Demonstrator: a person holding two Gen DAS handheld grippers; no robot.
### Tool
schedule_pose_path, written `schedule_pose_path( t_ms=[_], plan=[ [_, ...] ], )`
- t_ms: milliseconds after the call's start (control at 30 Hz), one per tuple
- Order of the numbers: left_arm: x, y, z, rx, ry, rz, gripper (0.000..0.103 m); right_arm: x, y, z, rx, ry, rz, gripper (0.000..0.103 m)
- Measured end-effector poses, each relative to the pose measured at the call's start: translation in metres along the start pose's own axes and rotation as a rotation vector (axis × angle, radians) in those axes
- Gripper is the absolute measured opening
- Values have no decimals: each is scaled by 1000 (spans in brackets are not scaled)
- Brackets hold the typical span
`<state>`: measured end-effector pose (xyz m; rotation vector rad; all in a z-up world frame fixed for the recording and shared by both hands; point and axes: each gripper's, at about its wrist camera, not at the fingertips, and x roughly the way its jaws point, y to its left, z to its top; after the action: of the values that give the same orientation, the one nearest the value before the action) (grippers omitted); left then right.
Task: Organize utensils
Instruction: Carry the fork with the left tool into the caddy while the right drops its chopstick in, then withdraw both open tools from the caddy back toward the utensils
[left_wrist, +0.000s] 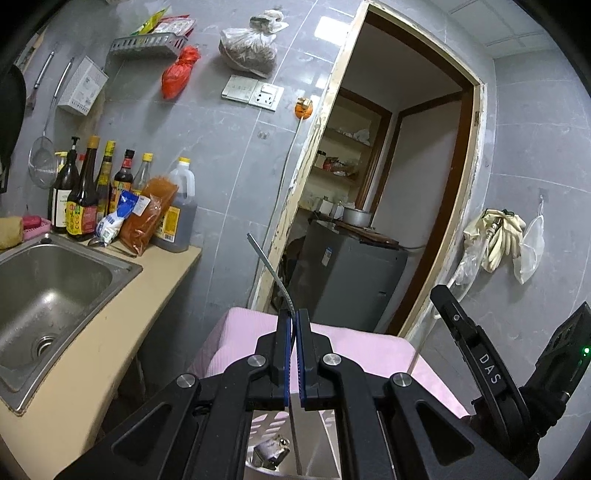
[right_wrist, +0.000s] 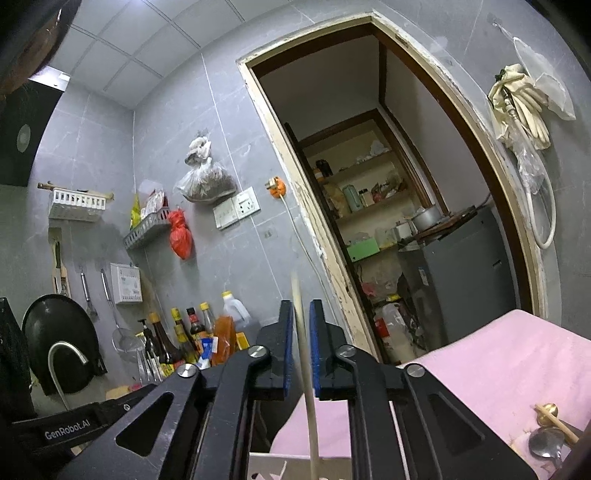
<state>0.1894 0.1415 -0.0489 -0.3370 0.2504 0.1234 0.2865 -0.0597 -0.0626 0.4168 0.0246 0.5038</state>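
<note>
Left tool (left_wrist: 294, 325) clamped shut on a thin metal utensil handle (left_wrist: 271, 271), which rose tilted up and left beyond the pads. Below lay a pink cloth (left_wrist: 354, 350); under the tool, a white slotted holder (left_wrist: 325, 458). To the left, steel sink (left_wrist: 44, 288) set in the beige surface (left_wrist: 110, 332), bottles (left_wrist: 110, 195) behind.

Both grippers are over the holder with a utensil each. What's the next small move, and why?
Probably open the right gripper a touch more and let go: the chopstick stands loose between its jaws, lower end already at the holder. The left gripper is shut on a metal utensil.
</note>
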Motion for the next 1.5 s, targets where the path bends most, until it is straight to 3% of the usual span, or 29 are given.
schedule_pose_path(
  t_ms=[100,167,233,300,367,400,467,533,667,767,933,1167,1500],
  plan=[
    [0,-1,-1,2,24,-8,3,-3,-4,2,7,33,-3,10],
    [1,-1,-2,-1,47,-16,5,-6,-4,3,-1,50,-7,24],
    [0,-1,-3,-6,78,-20,9,-12,-7,8,2,56,-11,31],
    [-2,-1,-3,-15,99,-40,23,-16,-10,16,-4,73,-13,31],
    [-6,-1,-3,-35,110,-35,51,-18,-13,22,-17,107,-21,31],
    [-9,-1,-3,-43,108,-34,53,-20,-16,26,-22,135,-24,32],
    [-15,-4,0,-47,115,-26,55,-25,-21,33,-31,169,-46,46],
    [-19,-13,4,-28,125,-6,60,-33,-27,43,-34,194,-65,52],
    [-35,-36,15,8,87,12,89,-54,-40,69,-77,216,-100,71],
    [-45,-57,22,39,55,37,100,-69,-47,91,-122,221,-129,89],
    [-54,-94,27,105,28,79,102,-97,-59,125,-229,235,-183,102],
    [-63,-144,13,173,0,90,102,-131,-78,155,-356,224,-209,102],
    [-59,-194,-33,229,-8,122,102,-150,-128,159,-360,236,-192,102]
  ],
)
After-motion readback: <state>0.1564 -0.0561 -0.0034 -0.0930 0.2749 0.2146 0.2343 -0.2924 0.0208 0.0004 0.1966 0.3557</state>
